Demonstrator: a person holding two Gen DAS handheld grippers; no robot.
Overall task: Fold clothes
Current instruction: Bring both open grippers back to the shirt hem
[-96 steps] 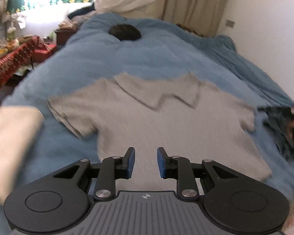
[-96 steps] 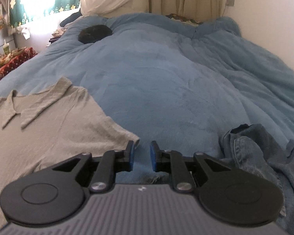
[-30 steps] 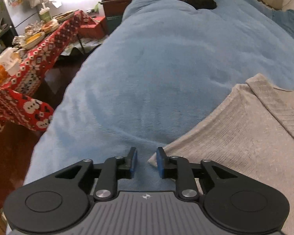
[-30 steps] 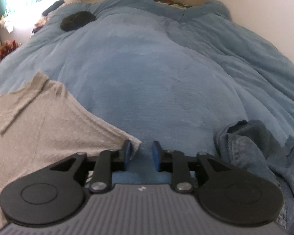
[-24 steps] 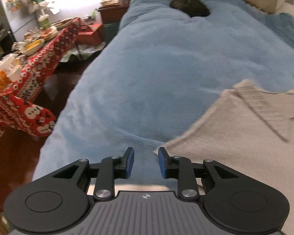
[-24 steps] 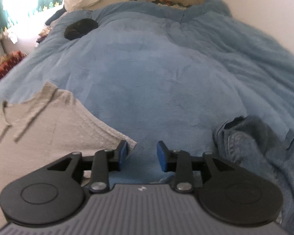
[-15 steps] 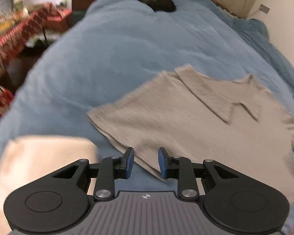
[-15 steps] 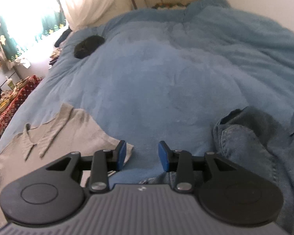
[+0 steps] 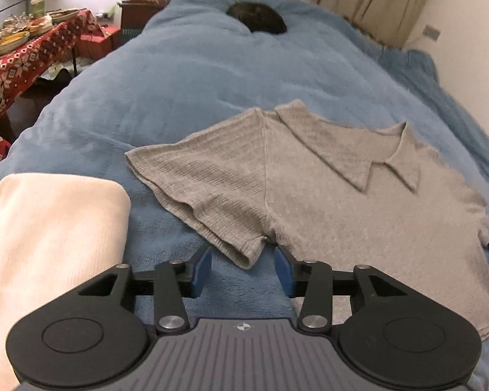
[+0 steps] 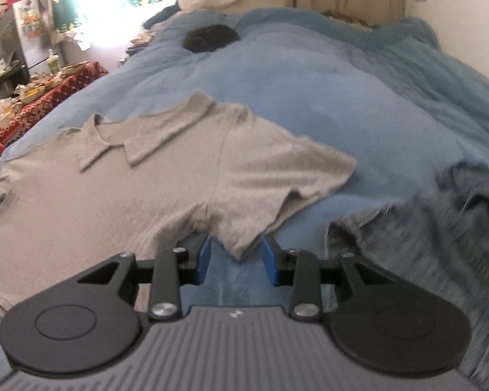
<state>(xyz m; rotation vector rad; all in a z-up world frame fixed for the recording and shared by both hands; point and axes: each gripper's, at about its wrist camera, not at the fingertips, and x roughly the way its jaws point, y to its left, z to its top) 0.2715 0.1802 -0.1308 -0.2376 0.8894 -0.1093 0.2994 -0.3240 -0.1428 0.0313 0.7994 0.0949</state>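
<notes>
A grey collared shirt (image 9: 326, 215) lies spread flat, front up, on the blue blanket (image 9: 212, 75). My left gripper (image 9: 243, 268) hovers at the lower corner of one short sleeve (image 9: 212, 189). That corner lies between the blue pads (image 9: 201, 268) without being pinched, and the jaws are opening. In the right wrist view the shirt (image 10: 114, 189) fills the left half. My right gripper (image 10: 237, 259) stands open around the lower corner of the other sleeve (image 10: 277, 176), its pads (image 10: 270, 260) clear of the cloth.
A folded cream cloth (image 9: 49, 244) lies left of the shirt. Crumpled blue jeans (image 10: 423, 228) lie right of it. A dark round object (image 9: 257, 18) rests far up the bed. A cluttered table with a red patterned cloth (image 9: 22, 55) stands beside the bed on the left.
Both grippers have left the sleeves' outer corners, swung inward toward the shirt and now sit at the sleeves' lower corners. The left jaws stand wider than before.
</notes>
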